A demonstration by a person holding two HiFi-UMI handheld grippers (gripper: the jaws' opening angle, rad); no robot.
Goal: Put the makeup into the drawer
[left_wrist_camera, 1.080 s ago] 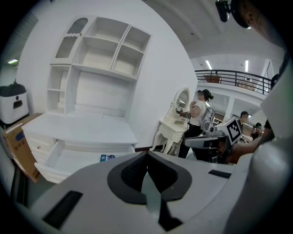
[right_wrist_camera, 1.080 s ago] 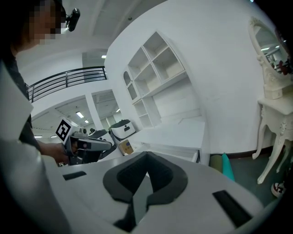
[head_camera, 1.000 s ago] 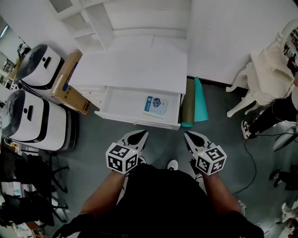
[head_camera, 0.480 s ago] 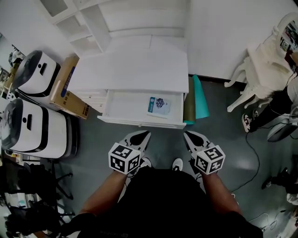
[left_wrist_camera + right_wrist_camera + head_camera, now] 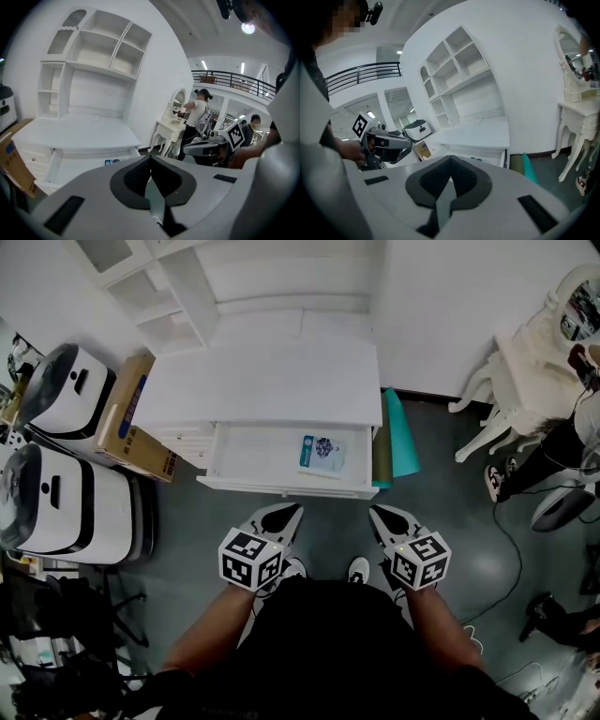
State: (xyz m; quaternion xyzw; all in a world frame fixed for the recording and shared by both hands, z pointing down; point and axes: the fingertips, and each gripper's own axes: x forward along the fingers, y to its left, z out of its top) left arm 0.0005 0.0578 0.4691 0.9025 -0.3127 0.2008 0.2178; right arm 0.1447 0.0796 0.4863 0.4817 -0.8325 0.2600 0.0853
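The makeup, a flat blue-and-white packet (image 5: 322,454), lies in the right part of the open white drawer (image 5: 281,487) under the white desk top (image 5: 267,381). It also shows small in the left gripper view as the packet (image 5: 112,162). My left gripper (image 5: 289,511) and right gripper (image 5: 376,512) hang side by side over the grey floor, just short of the drawer front. Both are shut with nothing between the jaws. The left gripper (image 5: 150,157) and the right gripper (image 5: 450,160) each show pads pressed together, pointing towards the desk.
A cardboard box (image 5: 131,432) and two white machines (image 5: 66,381) (image 5: 56,507) stand left of the desk. Teal (image 5: 401,442) and olive (image 5: 381,457) rolls lean at its right side. A white dressing table (image 5: 525,381), a person and floor cables are at the far right.
Both grippers stay shut and empty and have drifted only slightly in front of the drawer. The packet lies in the drawer as before. The head view has shifted a little.
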